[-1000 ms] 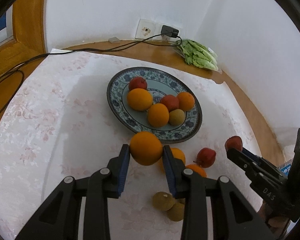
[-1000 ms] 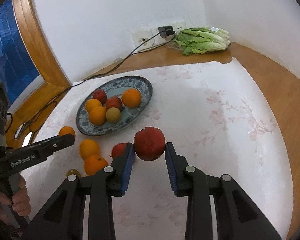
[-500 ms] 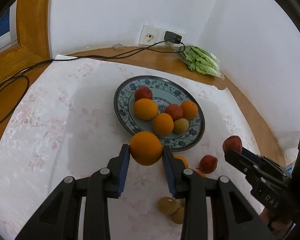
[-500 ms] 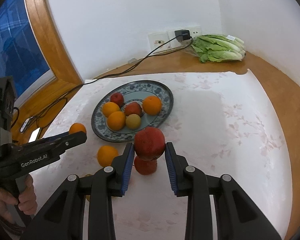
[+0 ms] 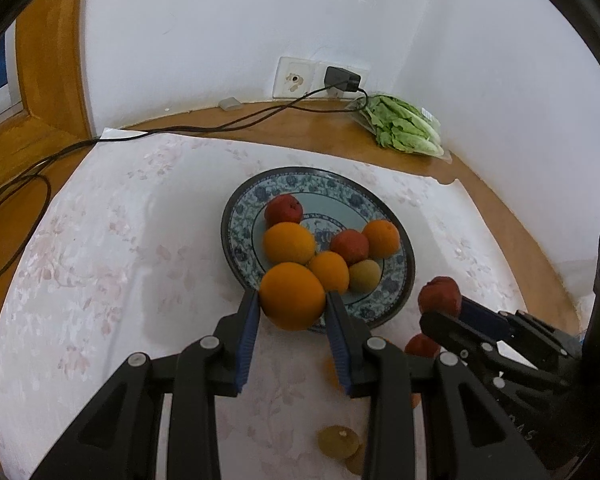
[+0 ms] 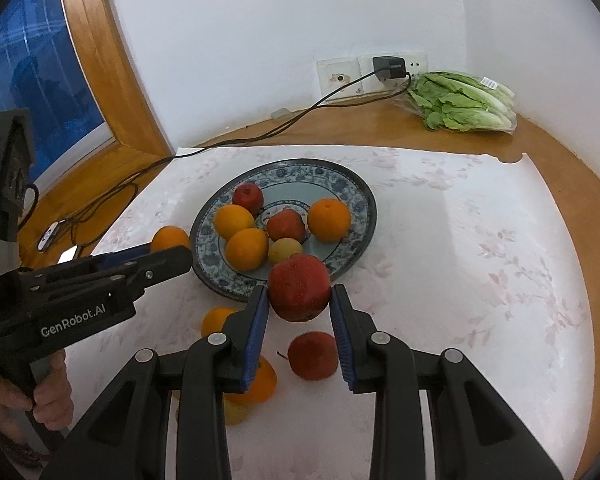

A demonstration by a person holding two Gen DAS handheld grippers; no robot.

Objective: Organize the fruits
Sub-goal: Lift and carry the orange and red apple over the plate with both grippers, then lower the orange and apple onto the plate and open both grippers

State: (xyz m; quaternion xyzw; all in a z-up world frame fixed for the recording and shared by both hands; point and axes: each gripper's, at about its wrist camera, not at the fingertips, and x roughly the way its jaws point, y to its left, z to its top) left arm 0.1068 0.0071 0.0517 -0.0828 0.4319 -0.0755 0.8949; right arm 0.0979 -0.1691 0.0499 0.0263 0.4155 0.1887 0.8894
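fruit held in both tongs at the near rim of the plate

left wrist view: left tongs clamp an orange just before the plate, which carries six fruits.
right wrist view: right tongs grip a red apple over the plate's near edge; another apple lies on the worktop below.

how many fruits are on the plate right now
6, all on the plate: three oranges, two red apples, one small yellowish fruit; none seem hidden.
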